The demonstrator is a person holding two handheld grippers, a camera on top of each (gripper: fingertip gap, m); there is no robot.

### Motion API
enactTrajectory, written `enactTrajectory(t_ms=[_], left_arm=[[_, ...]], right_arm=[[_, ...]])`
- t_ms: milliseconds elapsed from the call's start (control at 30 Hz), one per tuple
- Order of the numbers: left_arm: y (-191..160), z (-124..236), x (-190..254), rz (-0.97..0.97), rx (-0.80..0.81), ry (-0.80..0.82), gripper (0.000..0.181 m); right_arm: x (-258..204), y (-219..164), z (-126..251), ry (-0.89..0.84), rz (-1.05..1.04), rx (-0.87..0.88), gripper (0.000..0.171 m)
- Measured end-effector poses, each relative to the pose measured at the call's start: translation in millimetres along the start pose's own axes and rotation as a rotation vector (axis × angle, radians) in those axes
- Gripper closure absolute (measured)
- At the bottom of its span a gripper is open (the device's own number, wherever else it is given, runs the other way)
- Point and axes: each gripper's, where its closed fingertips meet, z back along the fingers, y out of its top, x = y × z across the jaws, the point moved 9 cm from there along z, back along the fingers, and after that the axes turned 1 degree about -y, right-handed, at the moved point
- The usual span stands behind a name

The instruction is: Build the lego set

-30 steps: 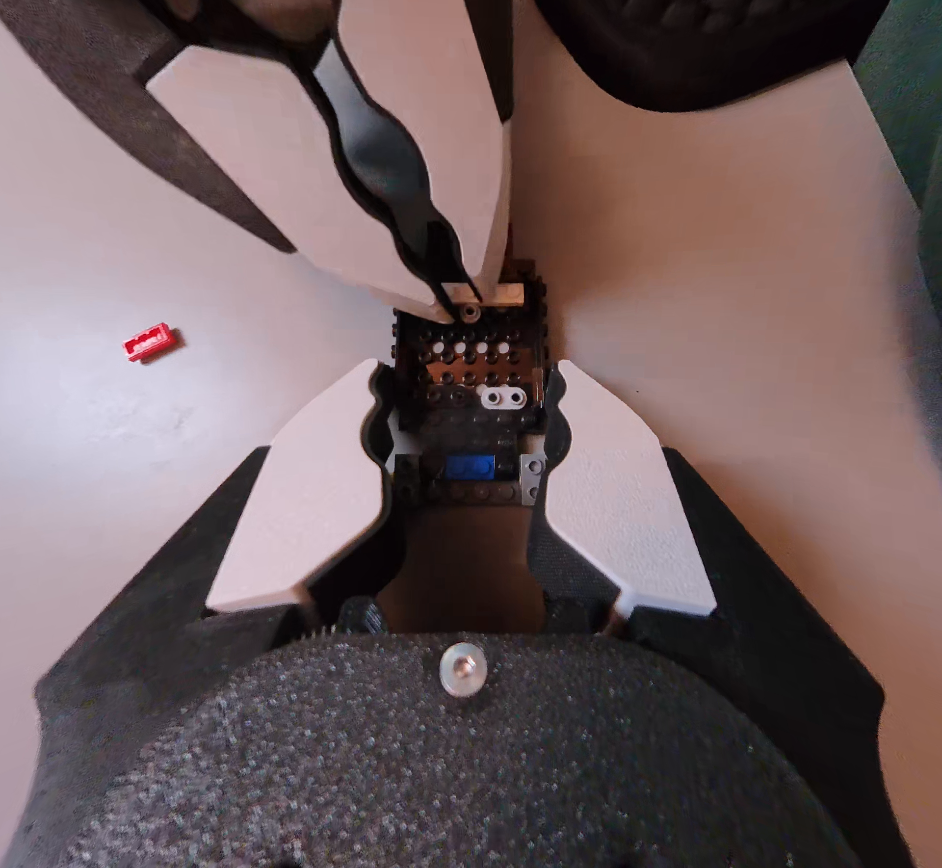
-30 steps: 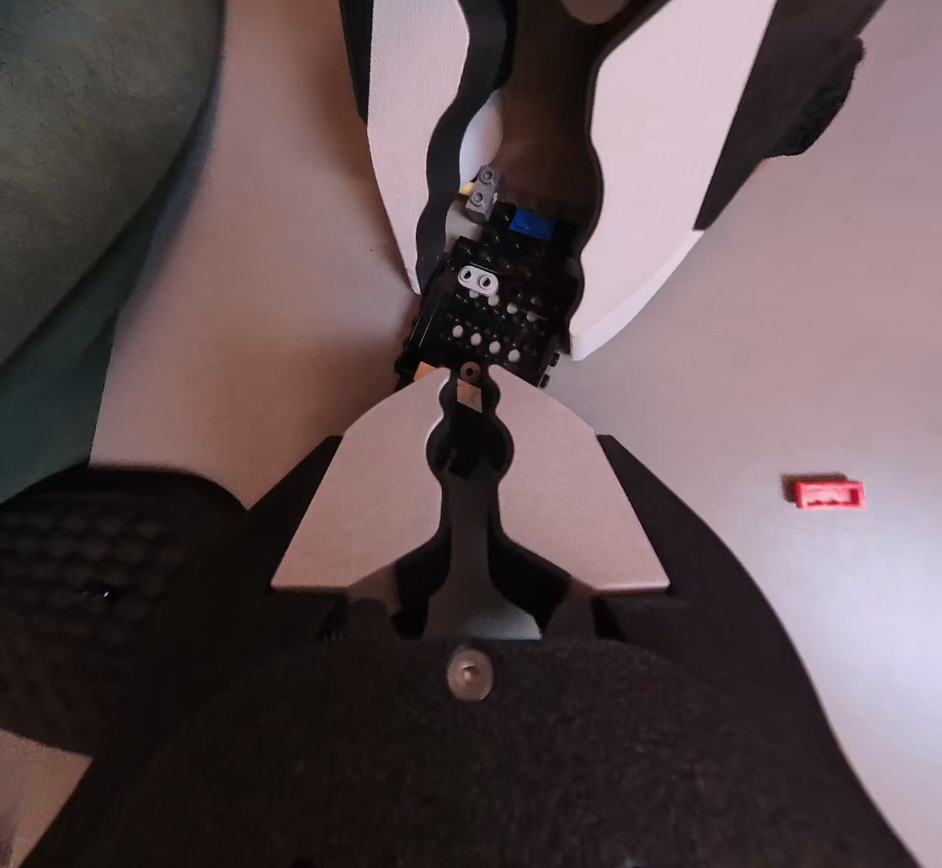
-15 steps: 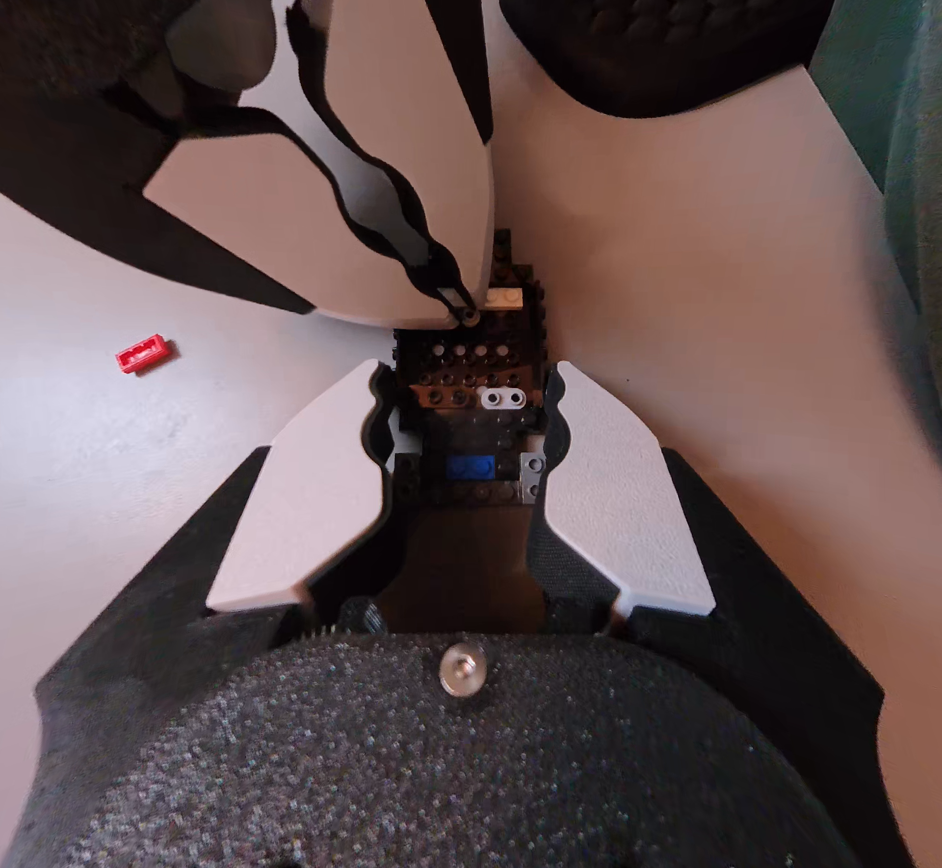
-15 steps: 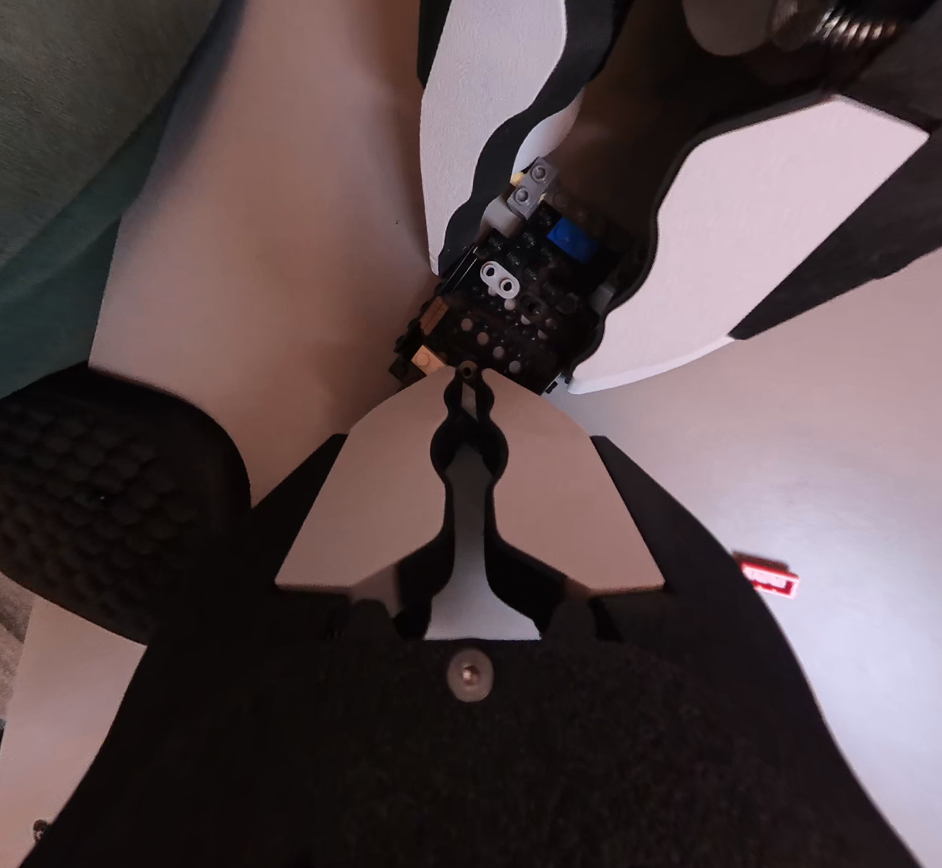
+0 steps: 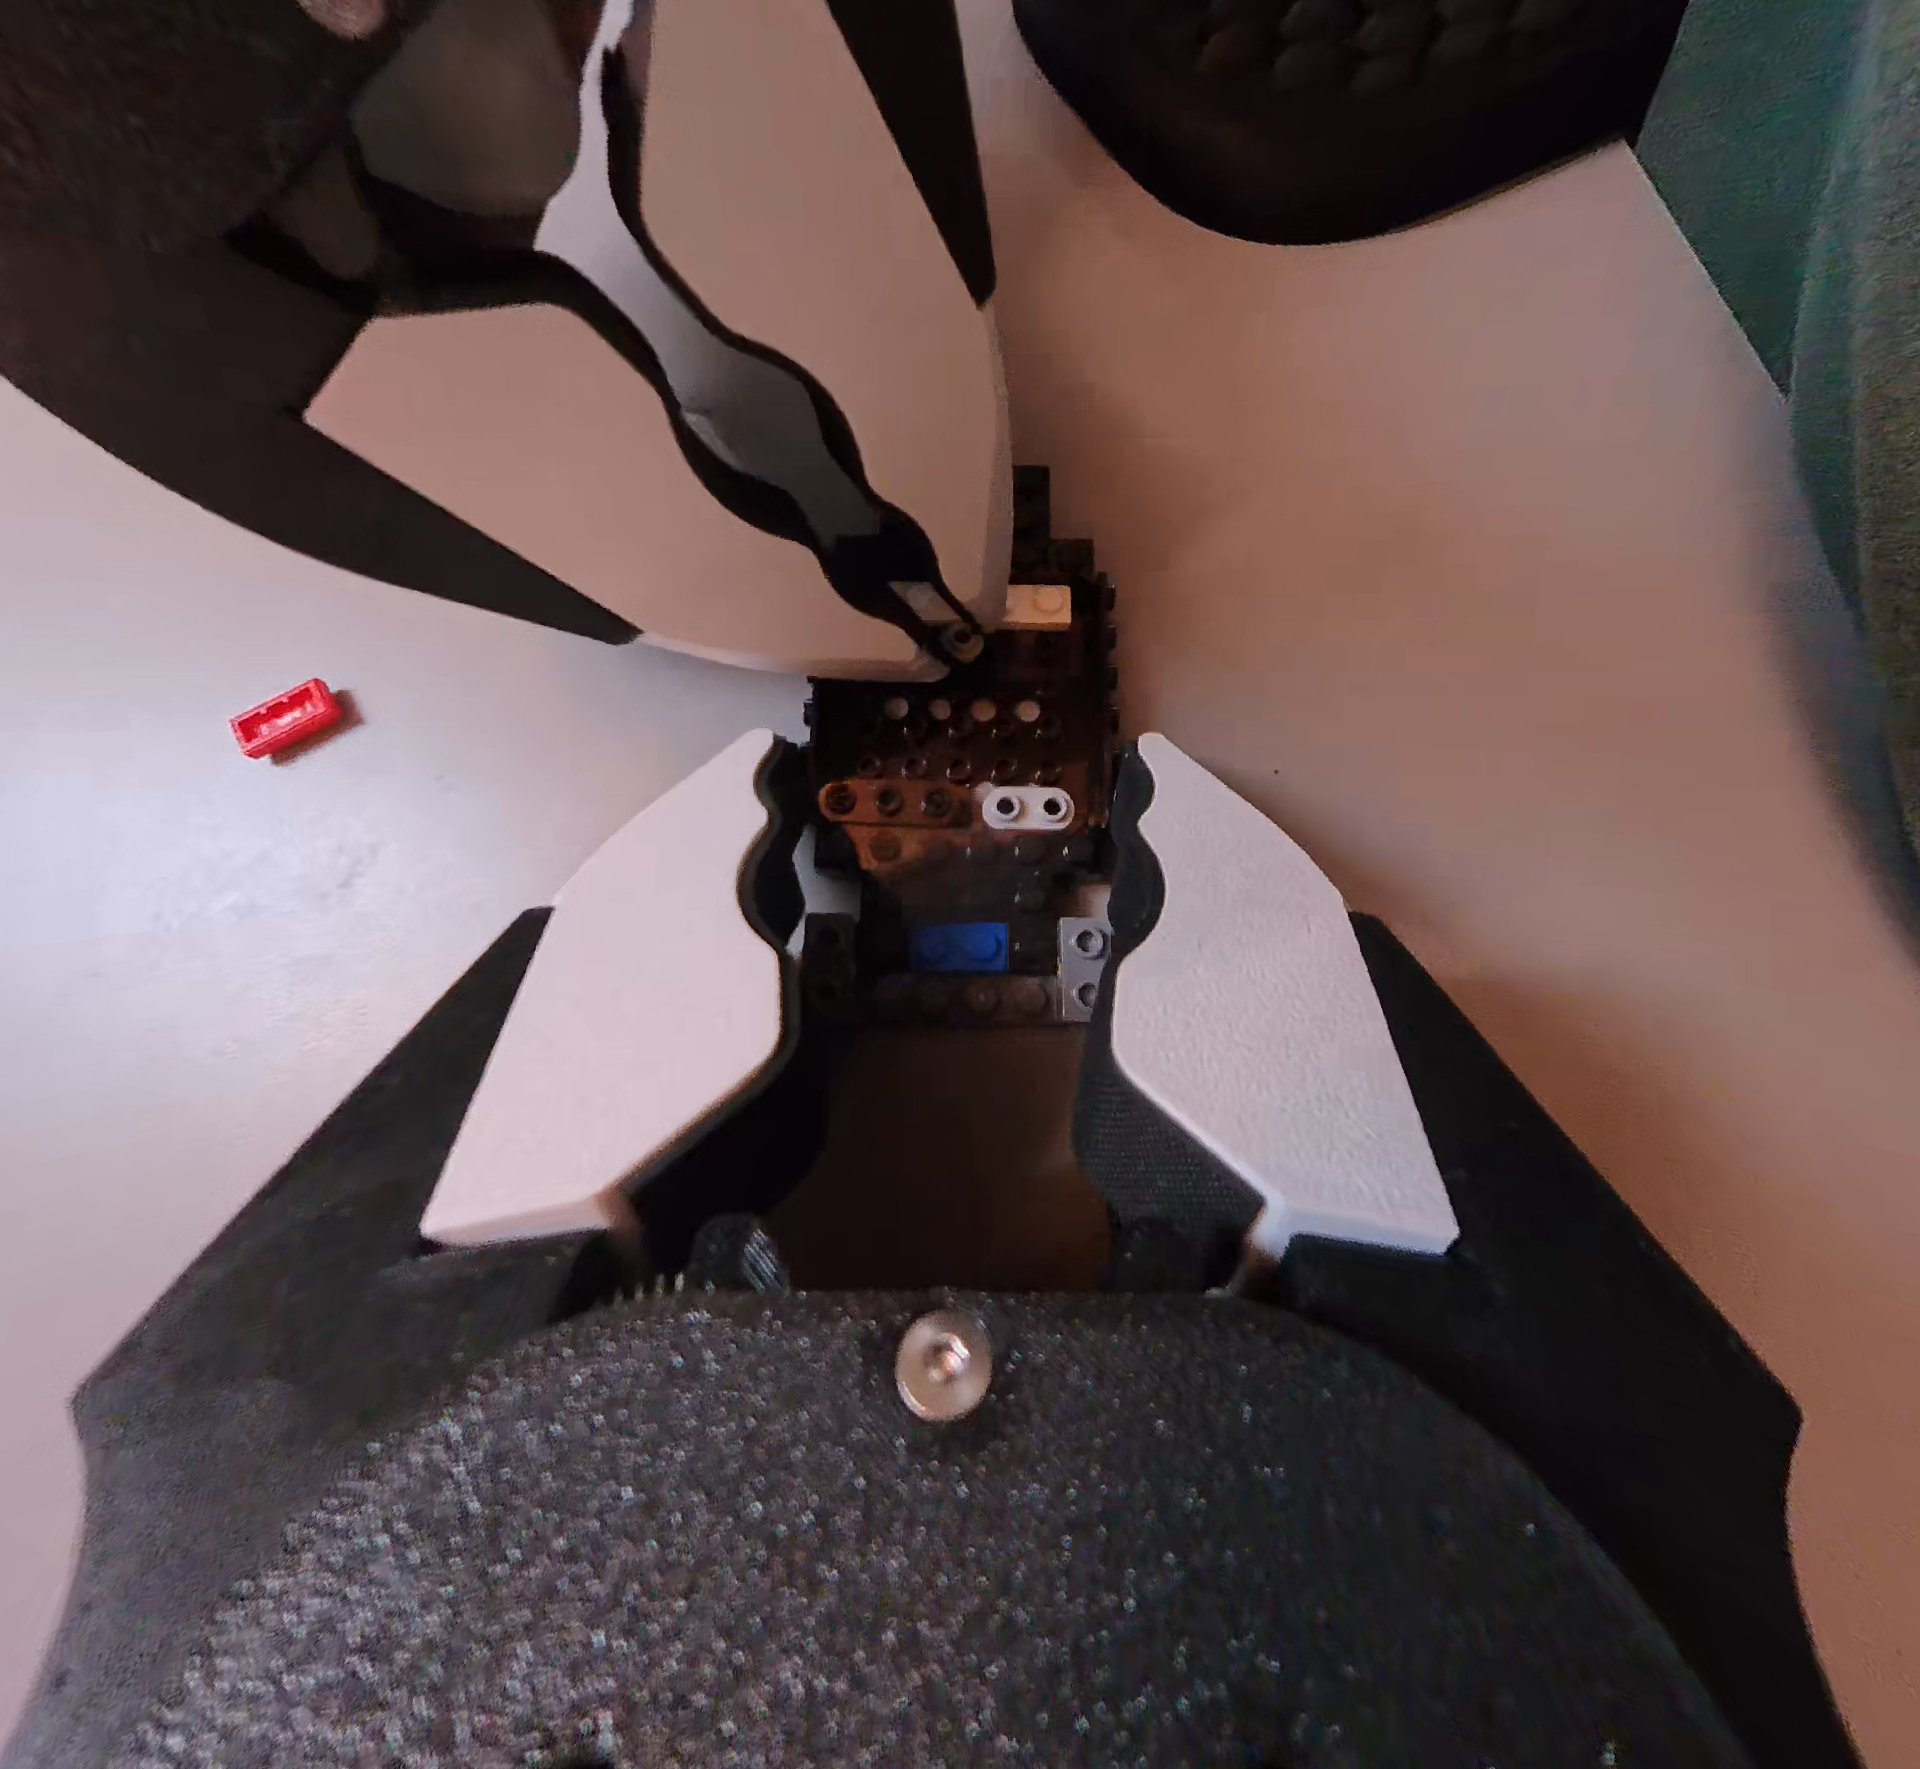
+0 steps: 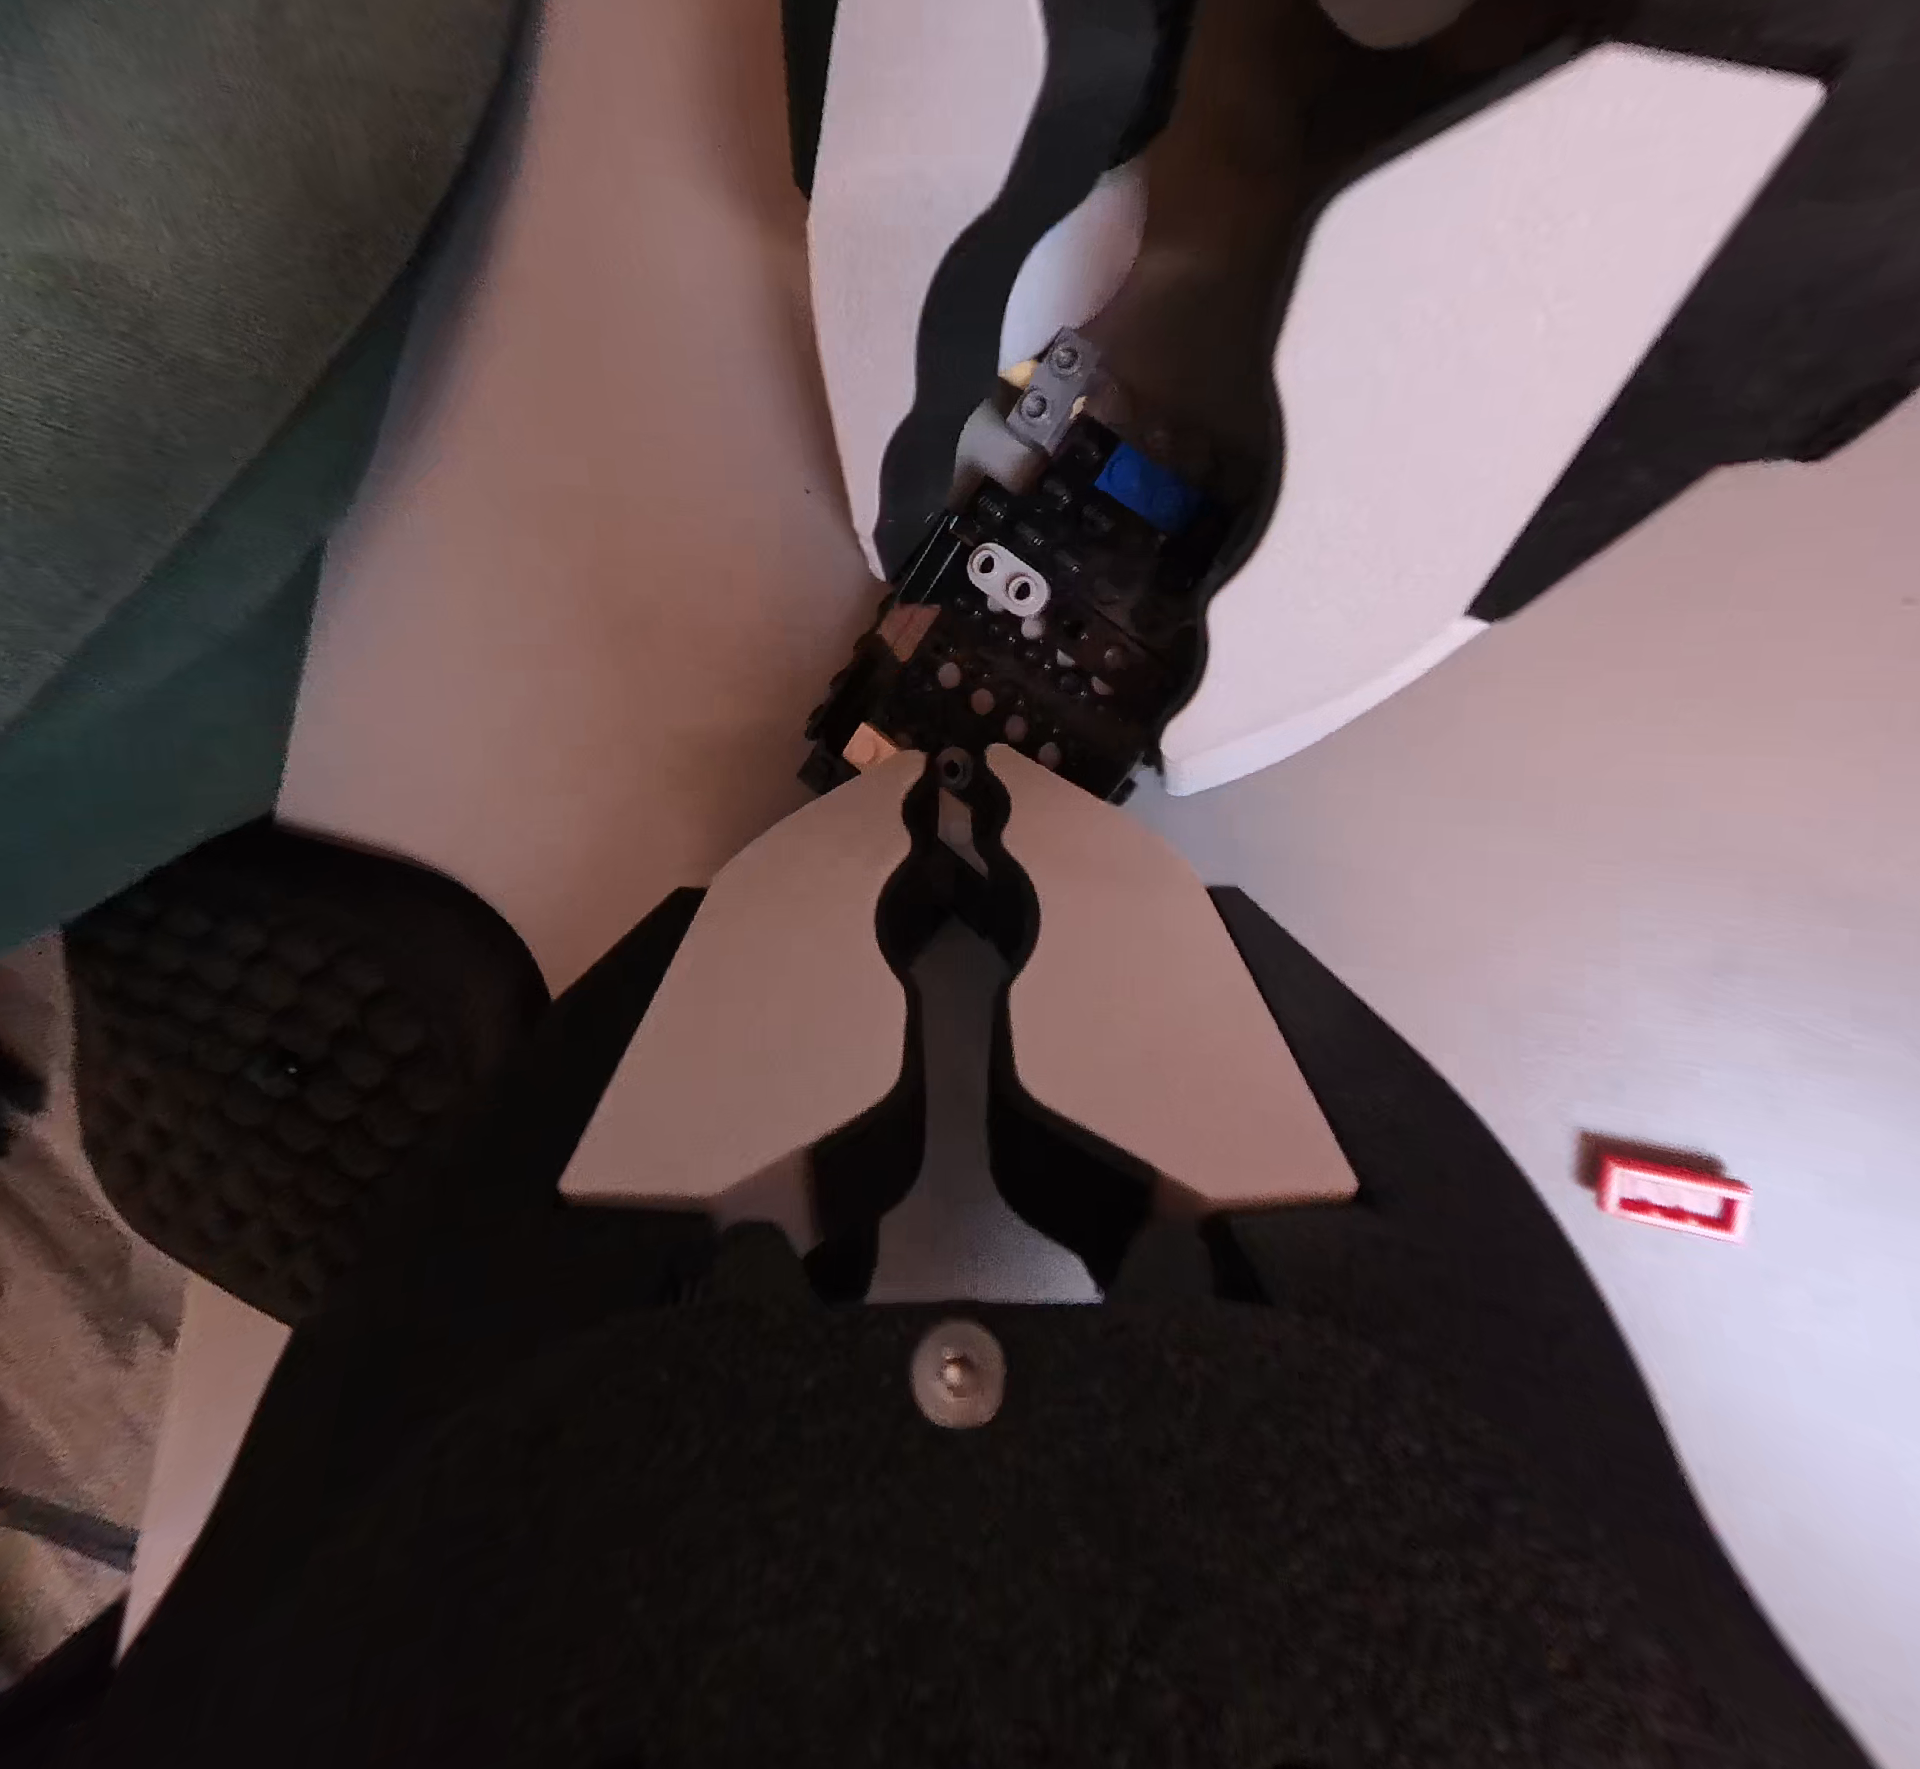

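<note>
Brick assembly (image 5: 961, 815), mostly black with blue, grey and tan pieces: clamped at its sides between your left gripper (image 5: 948, 872) fingers, above the pale table (image 5: 1403, 524). Your right gripper (image 6: 954, 784), jaws pressed nearly together, pinches a small dark round stud piece (image 6: 953, 767) at the assembly's far edge. Red brick (image 5: 286, 718) lies well apart on the table. Black textured pad (image 5: 1340, 26) sits at the table edge.

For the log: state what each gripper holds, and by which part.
Left gripper clamps the black brick model by its two long sides near the blue brick. Right gripper pinches a small dark peg by its shaft, at the model's far edge.
</note>
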Motion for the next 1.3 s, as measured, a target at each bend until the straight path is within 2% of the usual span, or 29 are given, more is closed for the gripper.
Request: enactTrajectory(t_ms=[167, 233, 300, 333, 400, 467, 767, 800, 867, 1067, 1300], left_arm=[[1.2, -1.9, 0.2, 0.017, -0.008, 0.017, 0.122], [2.3, -2.9, -1.6, 0.041, -0.007, 0.059, 0.122], [2.4, -3.5, 0.6, 0.023, -0.008, 0.025, 0.122], [1.8, -2.8, 0.5, 0.019, -0.008, 0.016, 0.122], [1.7, -2.1, 0.0, 0.024, -0.005, 0.022, 0.122], [1.5, -1.7, 0.1, 0.025, -0.001, 0.016, 0.123], [0.4, 2.6, -4.4, 0.089, 0.015, 0.097, 0.124], [1.1, 4.4, -5.2, 0.099, 0.038, 0.111, 0.115], [5.0, 13.8, -6.0, 0.100, 0.144, 0.142, 0.117], [38.2, 54.7, 1.7, -0.047, 0.431, 0.419, 0.132], [65.0, 67.8, 17.8, -0.195, 0.486, 0.723, 0.146]], right_arm=[[0.8, -4.3, 0.4, 0.024, -0.062, 0.040, 0.166], [-4.4, -4.8, -7.8, 0.148, -0.141, 0.093, 0.169], [-5.6, -5.7, -7.9, 0.139, -0.115, 0.118, 0.169], [-8.1, -6.2, -6.3, 0.190, -0.133, 0.138, 0.170], [-11.7, -6.2, 2.6, 0.310, -0.204, 0.255, 0.169], [-9.7, -9.5, 12.1, 0.214, -0.193, 0.327, 0.169], [-32.7, -13.8, 36.1, 0.010, -0.224, 0.720, 0.169], [-35.3, -13.9, 38.6, -0.013, -0.234, 0.785, 0.169], [-39.3, -14.9, 44.6, -0.045, -0.272, 0.925, 0.166], [-39.0, -27.4, 59.7, 0.058, -0.513, 1.454, 0.160], [-41.1, -8.7, 54.1, 0.107, -0.529, 1.592, 0.160]])
